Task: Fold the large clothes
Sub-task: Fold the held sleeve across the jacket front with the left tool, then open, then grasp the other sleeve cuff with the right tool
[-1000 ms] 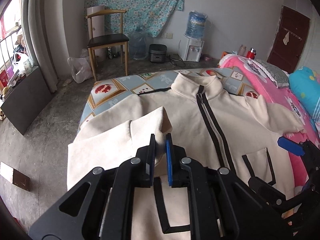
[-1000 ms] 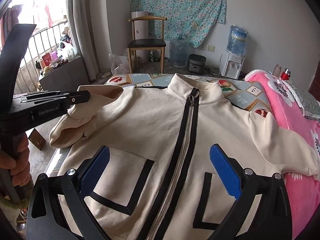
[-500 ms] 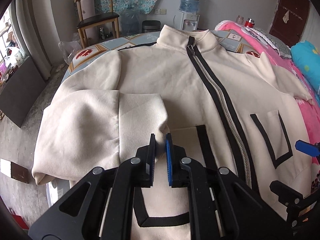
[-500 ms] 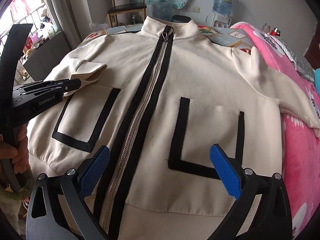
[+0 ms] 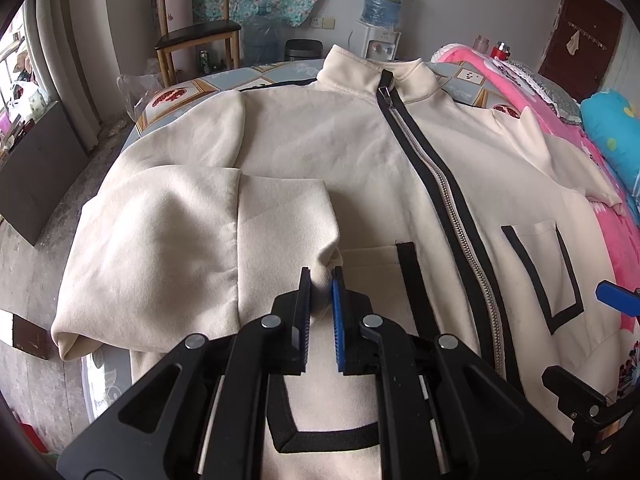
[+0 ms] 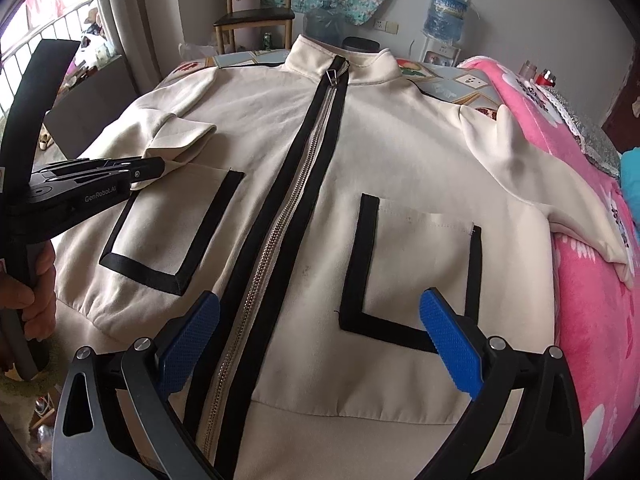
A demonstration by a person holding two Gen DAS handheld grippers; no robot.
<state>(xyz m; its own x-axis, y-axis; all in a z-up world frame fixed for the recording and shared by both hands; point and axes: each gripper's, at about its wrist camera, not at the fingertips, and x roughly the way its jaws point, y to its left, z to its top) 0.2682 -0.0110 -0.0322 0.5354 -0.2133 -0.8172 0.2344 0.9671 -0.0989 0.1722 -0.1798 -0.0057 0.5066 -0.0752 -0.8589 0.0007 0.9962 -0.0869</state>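
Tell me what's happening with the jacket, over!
Left gripper shut on cream sleeve cuff, folded over cream zip-up jacket. Right gripper open, hovering. Nothing in the way.

Lit evenly by soft daylight from the barred window (image 6: 44, 36) at the left, blown out to white glare there. Only faint shadows under the folded sleeve of the cream zip-front jacket (image 5: 320, 152) and beneath the black two-finger gripper (image 5: 320, 296). Sharp throughout, no motion blur. Strong fisheye bending toward the edges, black vignette in every corner
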